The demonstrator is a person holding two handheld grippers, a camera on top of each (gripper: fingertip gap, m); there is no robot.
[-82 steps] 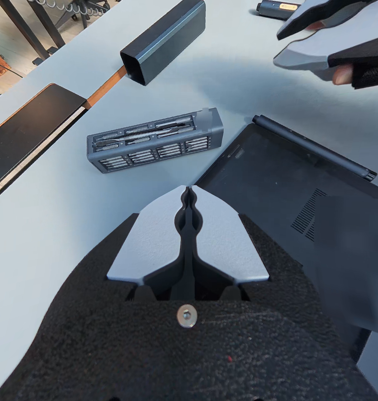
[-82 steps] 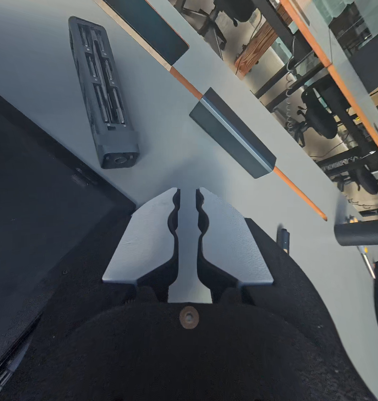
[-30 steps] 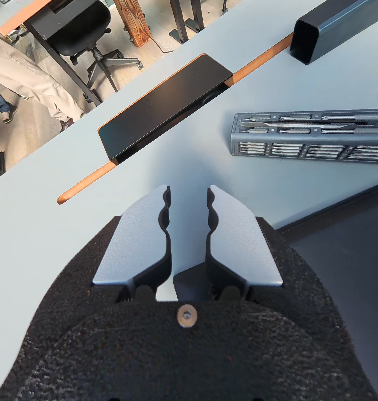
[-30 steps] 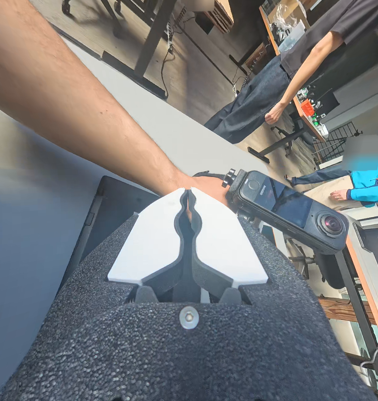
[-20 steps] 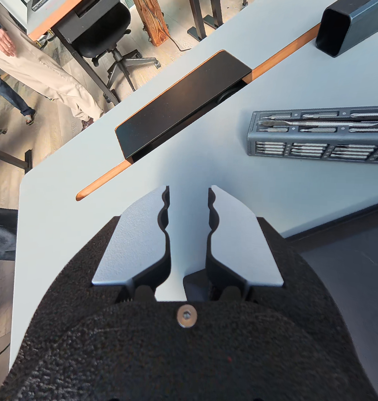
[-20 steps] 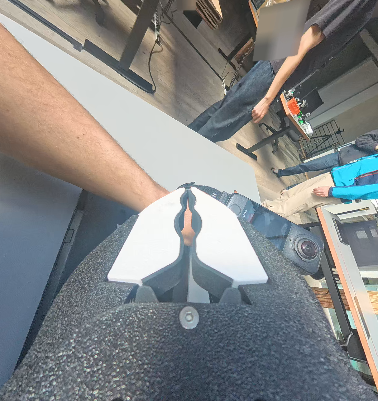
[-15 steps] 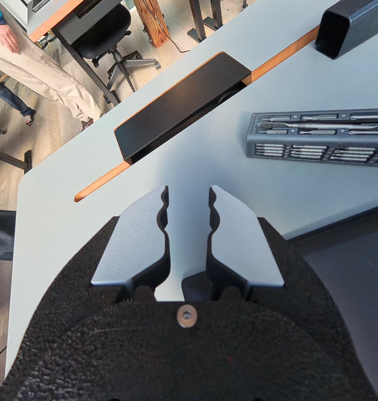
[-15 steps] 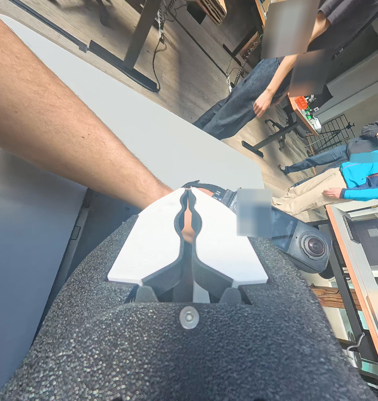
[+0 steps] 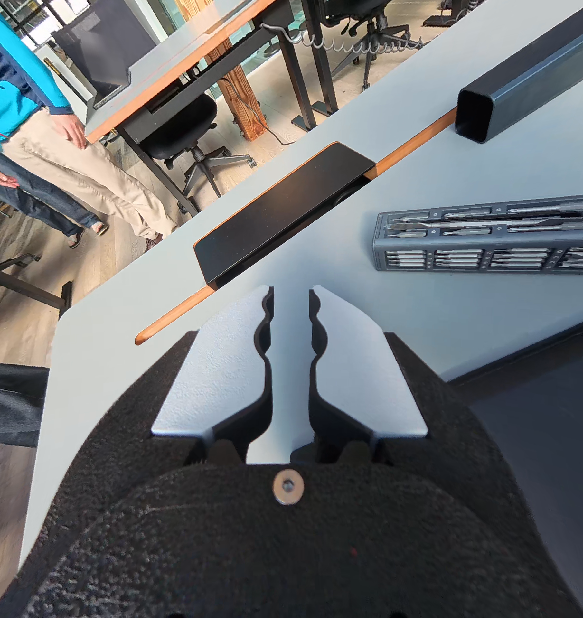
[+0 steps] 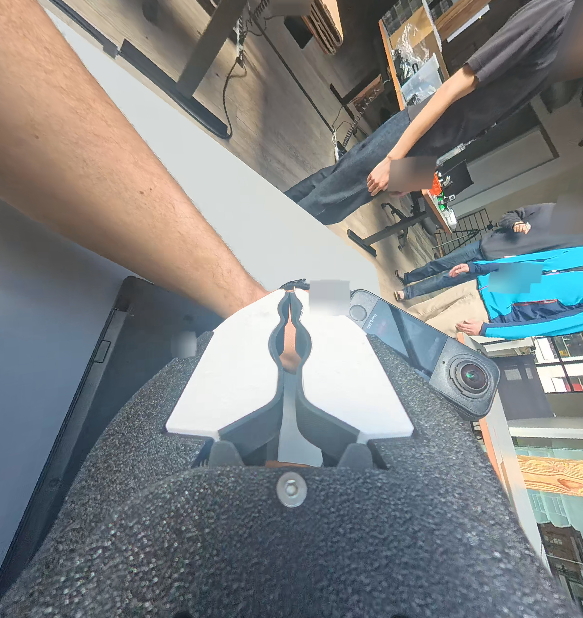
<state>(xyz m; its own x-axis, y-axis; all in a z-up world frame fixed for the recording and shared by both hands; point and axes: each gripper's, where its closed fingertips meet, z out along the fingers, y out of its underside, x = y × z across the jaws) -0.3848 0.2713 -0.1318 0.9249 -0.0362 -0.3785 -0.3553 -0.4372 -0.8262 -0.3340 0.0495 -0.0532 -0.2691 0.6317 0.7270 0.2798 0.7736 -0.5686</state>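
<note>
My left gripper (image 9: 290,291) is open and empty, above the pale grey table (image 9: 417,317). A grey tray of screwdriver bits (image 9: 484,244) lies to its right, apart from it. A black cable flap (image 9: 283,210) in the table sits just ahead. My right gripper (image 10: 292,294) is shut with nothing between its fingers. It points at a bare forearm (image 10: 99,167) and the wrist of the hand that holds the other device. A black camera (image 10: 444,354) on that device shows right of my fingertips. A dark laptop (image 10: 116,351) lies below.
A dark square metal tube (image 9: 530,77) lies at the table's far right. A dark mat (image 9: 534,418) covers the near right. Several people (image 10: 530,291) stand past the table edge, with office chairs (image 9: 183,133) and other desks behind. The left gripper's tips are roughly 25 cm from the right gripper's.
The left gripper has tilted up and swung, so the bit tray and flap shifted right and more of the room shows. The right view has shifted slightly; both grippers keep their state.
</note>
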